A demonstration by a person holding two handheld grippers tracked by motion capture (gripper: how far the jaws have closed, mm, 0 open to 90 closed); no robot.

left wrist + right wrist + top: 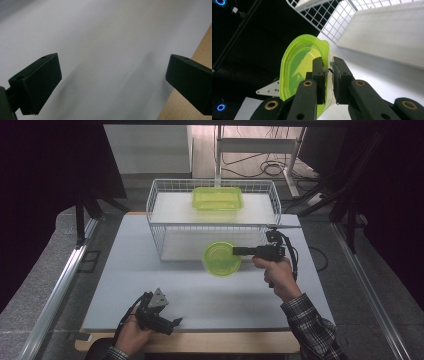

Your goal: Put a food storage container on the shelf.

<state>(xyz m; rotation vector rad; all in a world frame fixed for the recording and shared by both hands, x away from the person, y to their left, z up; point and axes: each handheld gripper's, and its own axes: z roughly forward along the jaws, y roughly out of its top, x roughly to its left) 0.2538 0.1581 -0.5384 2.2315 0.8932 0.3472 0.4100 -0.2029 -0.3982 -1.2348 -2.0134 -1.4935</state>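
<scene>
**Bright table, black surround, soft close-ups**

In the high view the pale table is evenly lit from above, while both sides sink into near-black. The far floor glows warmer and slightly washed out. Shadows are faint: a soft one under the wire basket and beside the right hand. The whole frame is low in detail and a little grainy.

In the left gripper view the table surface is a smooth, featureless blur, crossed by diffuse grey shadow streaks, and the black jaws look soft-edged.

In the right gripper view the green round container glows translucent against black, with small blue lights at the left, and the white board at right is nearly blown out
</scene>
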